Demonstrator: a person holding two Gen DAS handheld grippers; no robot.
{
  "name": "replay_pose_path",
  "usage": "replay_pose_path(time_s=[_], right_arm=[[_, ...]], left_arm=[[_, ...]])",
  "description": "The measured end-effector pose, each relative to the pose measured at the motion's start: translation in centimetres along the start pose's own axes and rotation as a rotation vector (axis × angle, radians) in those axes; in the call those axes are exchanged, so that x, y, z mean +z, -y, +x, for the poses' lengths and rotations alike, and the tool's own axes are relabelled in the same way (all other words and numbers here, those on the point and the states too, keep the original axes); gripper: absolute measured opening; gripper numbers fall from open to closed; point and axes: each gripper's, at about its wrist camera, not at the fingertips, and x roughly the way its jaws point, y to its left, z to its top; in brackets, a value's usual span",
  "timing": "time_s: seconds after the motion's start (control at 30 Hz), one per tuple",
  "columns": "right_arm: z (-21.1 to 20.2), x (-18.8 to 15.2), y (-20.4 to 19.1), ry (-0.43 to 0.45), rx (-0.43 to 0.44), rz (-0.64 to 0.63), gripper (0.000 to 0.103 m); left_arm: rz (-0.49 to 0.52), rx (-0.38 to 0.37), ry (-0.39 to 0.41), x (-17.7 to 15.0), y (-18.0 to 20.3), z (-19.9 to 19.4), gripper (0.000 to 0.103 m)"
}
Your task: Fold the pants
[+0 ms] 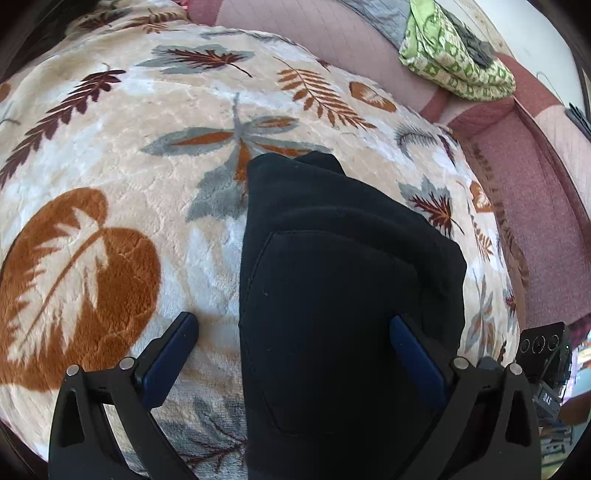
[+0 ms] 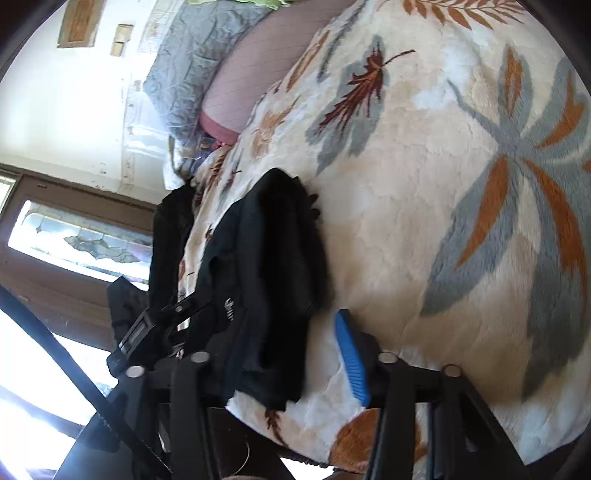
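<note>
1. Black pants [image 1: 343, 295], folded into a thick, soft-edged bundle, lie on a plush cream blanket [image 1: 110, 155] printed with rust, grey and maroon leaves; a stitched pocket outline shows on the top layer.
2. The left gripper [image 1: 295, 325] points steeply down over the bundle, its dark blue pads spread wide apart, one over the blanket and one over the cloth; neither presses on the pants.
3. In the right wrist view the scene is rolled sideways, and the pants [image 2: 273, 280] hang in limp, matte folds near the blanket's edge.
4. The right gripper [image 2: 280, 343] stands partly open: its ribbed blue pad [image 2: 351, 362] sits just beside the cloth, clear of it, while the opposite finger is hidden behind the fabric.
5. A green patterned cloth [image 1: 454, 59] lies crumpled on a pink quilted cover [image 1: 332, 33] beyond.
</note>
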Motion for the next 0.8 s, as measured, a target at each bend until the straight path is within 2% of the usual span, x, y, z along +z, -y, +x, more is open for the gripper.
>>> replay_pose_path(time_s=[0.1, 0.23, 0.43, 0.47, 0.5, 0.53, 0.57, 0.6, 0.67, 0.8], right_arm=[[0.7, -0.6, -0.8, -0.037, -0.005, -0.042, 0.063], [2.9, 0.1, -2.0, -0.055, 0.012, -0.07, 0.063], [7.2, 1.7, -3.9, -0.067, -0.01, -0.136, 0.063], [7.6, 2.0, -3.9, -0.061, -0.01, -0.129, 0.063], [7.8, 2.2, -4.0, -0.059, -0.009, -0.12, 0.062], [7.8, 2.2, -4.1, -0.058, -0.014, -0.113, 0.059], [7.6, 2.2, -4.3, -0.055, -0.019, -0.11, 0.047], [7.5, 2.1, -4.4, -0.052, -0.019, -0.114, 0.033], [7.0, 1.9, -4.8, -0.046, -0.019, -0.13, 0.031], [6.4, 1.8, -7.0, -0.026, -0.048, -0.206, 0.029]], left_arm=[[0.029, -0.02, -0.032, 0.7, 0.6, 0.4, 0.102], [0.062, -0.119, -0.06, 1.6, 1.7, 1.5, 0.102], [0.056, -0.116, -0.081, 2.6, 2.4, 2.8, 0.101], [0.058, -0.107, -0.077, 2.5, 2.3, 2.5, 0.088], [0.062, -0.081, -0.071, 2.4, 2.1, 2.2, 0.078], [0.073, -0.062, -0.069, 2.3, 2.0, 1.9, 0.062], [0.073, -0.076, -0.068, 2.2, 1.8, 1.5, 0.052], [0.058, -0.102, -0.066, 2.2, 1.5, 1.0, 0.048], [0.034, -0.134, -0.059, 2.1, 1.2, 0.2, 0.042], [0.052, -0.095, -0.022, 2.1, 2.5, -0.7, 0.041]])
